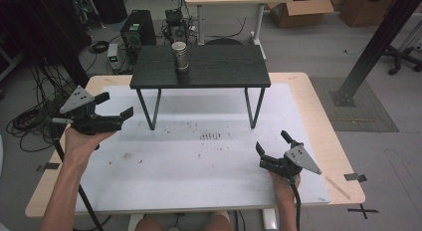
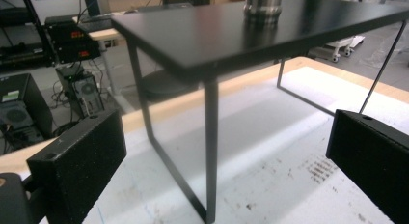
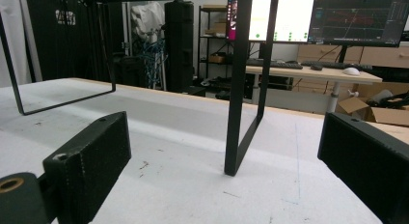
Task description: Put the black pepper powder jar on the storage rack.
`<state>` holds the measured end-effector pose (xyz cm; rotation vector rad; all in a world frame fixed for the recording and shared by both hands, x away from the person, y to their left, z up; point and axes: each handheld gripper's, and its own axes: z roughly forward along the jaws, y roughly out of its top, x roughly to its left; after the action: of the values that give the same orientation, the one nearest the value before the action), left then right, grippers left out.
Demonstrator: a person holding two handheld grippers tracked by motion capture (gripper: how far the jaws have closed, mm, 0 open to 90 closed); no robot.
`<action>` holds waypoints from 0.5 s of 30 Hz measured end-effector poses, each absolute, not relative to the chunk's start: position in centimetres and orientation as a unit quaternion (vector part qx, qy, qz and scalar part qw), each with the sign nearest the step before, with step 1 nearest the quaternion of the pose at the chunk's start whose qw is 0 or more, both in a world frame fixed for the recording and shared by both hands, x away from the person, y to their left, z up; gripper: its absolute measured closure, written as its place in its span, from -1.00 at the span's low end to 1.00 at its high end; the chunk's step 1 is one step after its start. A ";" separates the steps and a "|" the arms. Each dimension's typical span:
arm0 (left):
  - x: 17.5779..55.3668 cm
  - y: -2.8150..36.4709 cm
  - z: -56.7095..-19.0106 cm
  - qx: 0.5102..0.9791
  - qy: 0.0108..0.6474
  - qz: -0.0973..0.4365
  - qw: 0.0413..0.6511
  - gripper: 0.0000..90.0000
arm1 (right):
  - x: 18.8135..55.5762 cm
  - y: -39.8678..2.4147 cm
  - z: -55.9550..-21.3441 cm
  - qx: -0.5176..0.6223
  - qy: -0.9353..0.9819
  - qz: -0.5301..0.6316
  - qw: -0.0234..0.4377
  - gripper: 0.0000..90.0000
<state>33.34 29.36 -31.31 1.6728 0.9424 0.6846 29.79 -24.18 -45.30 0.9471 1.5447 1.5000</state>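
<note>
Metal cup stood upright on the black raised shelf, towards its left half, left gripper held above the white table left of the shelf, jaws spread wide and empty, right gripper held low near the front right, jaws likewise wide, nothing gripped.

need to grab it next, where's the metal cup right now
In the high view the metal cup stands upright on the small black shelf table, left of its middle, far from both open grippers.
</note>
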 end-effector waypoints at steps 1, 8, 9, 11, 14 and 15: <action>33.3 29.5 -31.5 0.698 0.396 0.287 0.524 -0.98 | 29.8 -24.2 -45.3 0.372 0.606 0.588 0.385 -0.91; 32.6 30.6 -34.0 0.688 0.414 0.293 0.519 -0.99 | 29.8 -24.2 -45.3 0.371 0.608 0.587 0.385 -0.91; 32.5 30.7 -34.4 0.686 0.419 0.292 0.518 -0.99 | 29.8 -24.1 -45.3 0.371 0.608 0.587 0.386 -0.91; 32.3 31.0 -35.1 0.686 0.425 0.291 0.514 -0.99 | 29.8 -24.1 -45.3 0.371 0.608 0.587 0.386 -0.91; 32.0 31.4 -36.2 0.686 0.427 0.293 0.511 -0.99 | 29.8 -24.1 -45.3 0.370 0.608 0.586 0.386 -0.91; 31.9 31.5 -36.5 0.684 0.428 0.295 0.511 -0.99 | 29.8 -24.1 -45.3 0.370 0.608 0.586 0.386 -0.91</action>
<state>31.91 31.50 -36.54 1.6472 1.0307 0.7094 29.80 -24.11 -45.28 0.9416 1.5486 1.4927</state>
